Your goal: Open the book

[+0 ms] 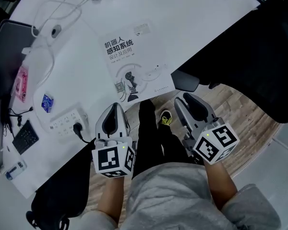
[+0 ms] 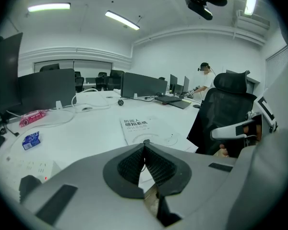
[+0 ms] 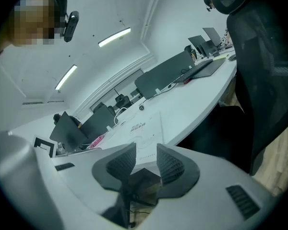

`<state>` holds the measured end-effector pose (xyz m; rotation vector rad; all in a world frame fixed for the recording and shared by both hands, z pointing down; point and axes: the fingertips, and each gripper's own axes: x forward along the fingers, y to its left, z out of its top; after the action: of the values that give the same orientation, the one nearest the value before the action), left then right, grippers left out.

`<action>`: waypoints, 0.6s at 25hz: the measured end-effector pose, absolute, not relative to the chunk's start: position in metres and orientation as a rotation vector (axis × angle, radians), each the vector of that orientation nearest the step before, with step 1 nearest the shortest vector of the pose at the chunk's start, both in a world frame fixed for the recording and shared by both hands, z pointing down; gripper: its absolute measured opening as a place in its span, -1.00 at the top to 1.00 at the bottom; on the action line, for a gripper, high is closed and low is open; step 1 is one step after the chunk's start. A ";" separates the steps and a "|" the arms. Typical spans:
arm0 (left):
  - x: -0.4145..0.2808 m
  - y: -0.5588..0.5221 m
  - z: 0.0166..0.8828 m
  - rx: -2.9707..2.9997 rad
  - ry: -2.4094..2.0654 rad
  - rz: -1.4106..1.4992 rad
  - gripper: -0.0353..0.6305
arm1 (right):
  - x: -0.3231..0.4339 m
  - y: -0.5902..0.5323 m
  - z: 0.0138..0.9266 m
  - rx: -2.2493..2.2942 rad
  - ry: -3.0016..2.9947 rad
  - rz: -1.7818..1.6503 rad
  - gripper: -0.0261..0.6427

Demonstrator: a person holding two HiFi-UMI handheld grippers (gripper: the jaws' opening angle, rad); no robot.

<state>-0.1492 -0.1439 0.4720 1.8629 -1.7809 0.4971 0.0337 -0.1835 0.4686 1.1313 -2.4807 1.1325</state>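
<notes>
The book [image 1: 137, 63] lies closed, white cover with dark title up, near the worktop [image 1: 86, 95] edge. The left gripper [image 1: 114, 107] is pinched together and empty; the right gripper [image 1: 183, 98] gapes, empty.

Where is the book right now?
In the head view the book lies closed on the white desk by its near edge, just ahead of the left gripper, with a power strip to its left.
</notes>
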 end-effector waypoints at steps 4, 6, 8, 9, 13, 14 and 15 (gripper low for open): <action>-0.157 -0.148 0.495 1.817 -1.762 0.509 0.87 | 0.028 -0.185 0.494 1.109 -2.441 1.186 0.53; -0.161 -0.151 0.505 1.800 -1.759 0.517 0.87 | 0.025 -0.188 0.504 1.118 -2.425 1.198 0.53; -0.165 -0.154 0.513 1.783 -1.757 0.524 0.87 | 0.022 -0.190 0.511 1.124 -2.408 1.208 0.53; -0.168 -0.156 0.516 1.771 -1.755 0.525 0.87 | 0.021 -0.191 0.514 1.126 -2.398 1.214 0.53; -0.175 -0.164 0.527 1.719 -1.751 0.508 0.87 | 0.019 -0.196 0.525 1.146 -2.352 1.243 0.53; -0.176 -0.166 0.529 1.711 -1.750 0.507 0.87 | 0.019 -0.196 0.527 1.152 -2.345 1.253 0.53; -0.177 -0.168 0.531 1.707 -1.747 0.509 0.87 | 0.018 -0.197 0.528 1.160 -2.340 1.262 0.53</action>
<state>-0.1766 -0.1680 0.5306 1.7070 -1.7467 0.5092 0.0182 -0.1969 0.5284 1.1602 -2.3404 1.2619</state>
